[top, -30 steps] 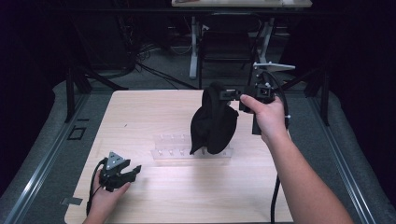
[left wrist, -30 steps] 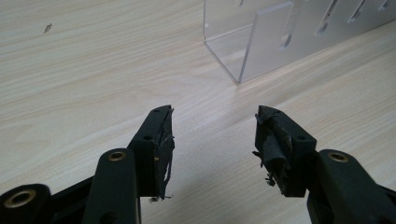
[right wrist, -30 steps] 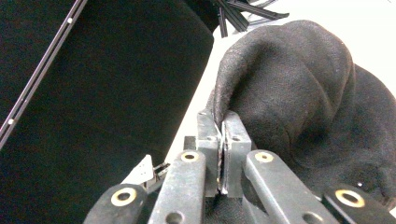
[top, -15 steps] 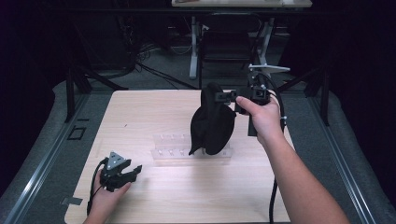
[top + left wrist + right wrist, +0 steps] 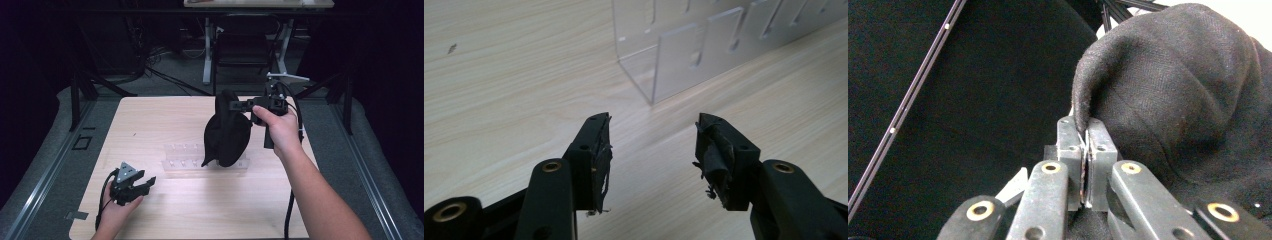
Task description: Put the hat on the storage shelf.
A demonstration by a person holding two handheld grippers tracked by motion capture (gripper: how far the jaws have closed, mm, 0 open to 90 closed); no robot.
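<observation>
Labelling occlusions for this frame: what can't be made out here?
- High view: right end of the clear acrylic slotted rack, covered by the hanging black fabric cap.
- High view: whether the cap touches the rack or the light wooden table; too dark.
- Right gripper view: right gripper shut on the cap's edge; the cap blocks everything beyond.

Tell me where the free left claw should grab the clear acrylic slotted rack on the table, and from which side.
Grip the near end wall of the clear acrylic slotted rack, coming in low along the light wooden table from the person's left. That thin upright panel faces the open left claw, and its corner edge stands exposed. The rack's other end sits under the hanging black cloth, pinched in the right claw.
</observation>
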